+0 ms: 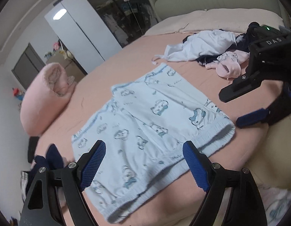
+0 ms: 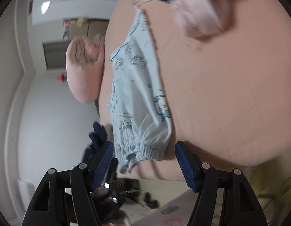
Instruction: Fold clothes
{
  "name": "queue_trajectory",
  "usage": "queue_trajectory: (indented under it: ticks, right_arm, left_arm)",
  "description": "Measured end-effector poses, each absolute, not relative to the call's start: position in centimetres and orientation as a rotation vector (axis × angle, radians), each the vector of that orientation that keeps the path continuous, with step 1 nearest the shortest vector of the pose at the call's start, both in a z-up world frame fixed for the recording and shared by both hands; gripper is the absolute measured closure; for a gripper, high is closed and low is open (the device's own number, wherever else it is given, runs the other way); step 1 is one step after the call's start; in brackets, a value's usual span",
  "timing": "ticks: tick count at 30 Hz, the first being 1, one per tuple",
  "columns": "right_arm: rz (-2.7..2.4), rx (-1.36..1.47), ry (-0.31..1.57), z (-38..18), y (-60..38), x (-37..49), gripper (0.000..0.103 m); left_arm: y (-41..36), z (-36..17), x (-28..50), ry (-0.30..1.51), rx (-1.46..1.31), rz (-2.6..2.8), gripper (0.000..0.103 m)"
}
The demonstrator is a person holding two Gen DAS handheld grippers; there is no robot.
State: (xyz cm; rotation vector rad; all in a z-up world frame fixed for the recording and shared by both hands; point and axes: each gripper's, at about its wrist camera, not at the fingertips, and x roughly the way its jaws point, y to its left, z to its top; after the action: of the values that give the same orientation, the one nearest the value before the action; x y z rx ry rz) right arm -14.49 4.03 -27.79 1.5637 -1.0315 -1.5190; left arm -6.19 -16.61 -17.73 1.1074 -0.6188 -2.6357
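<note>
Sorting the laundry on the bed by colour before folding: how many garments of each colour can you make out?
Light blue printed: 1, the shorts spread flat on the bed
White: 1, a crumpled garment in the far pile
Pink: 1, a small garment in the same pile
Navy: 2, one bunched in the far pile, one at the bed's near edge
Total: 5, though the pile may hide more.

pale blue shorts (image 1: 145, 124) flat on bed (image 1: 126, 56); left gripper (image 1: 145, 163) open above waistband.
</note>
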Motion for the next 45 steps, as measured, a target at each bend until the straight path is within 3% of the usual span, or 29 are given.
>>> queue_trajectory:
  ticks: [6,21,24,26,29,32,45]
  right_arm:
    - [-1.472,1.571,-1.118,-29.1,3.2,-14.3,0.036]
    - [-1.43,1.531,-1.178,-28.6,0.2,-15.4,0.036]
    - [-1.46,1.581,-1.166,-28.8,-0.4,-15.6,0.048]
    - [-1.469,1.592,-1.169,-28.9,-0.2,-15.5,0.072]
    - [-1.466,1.574,-1.163,-28.2,-0.1,-15.5,0.085]
    - [-1.463,1.556,-1.156,-27.5,0.0,-15.6,0.087]
    - [-1.424,1.51,-1.124,-24.8,0.3,-15.5,0.088]
  left_arm:
    - [-16.1,-18.2,-6.9,-0.532,1.15,-2.684,0.019]
    - [-15.0,-18.1,-6.7,-0.626,1.179,-2.724,0.019]
    - [-15.0,-18.3,-6.5,-0.639,1.183,-2.712,0.019]
    - [-15.0,-18.3,-6.2,-0.62,1.171,-2.736,0.019]
    - [-14.9,-18.2,-5.8,-0.575,1.138,-2.789,0.018]
    - [-14.7,-18.3,-6.0,-0.561,1.141,-2.808,0.007]
    - [-12.5,-19.8,-9.2,-0.78,1.1,-2.717,0.006]
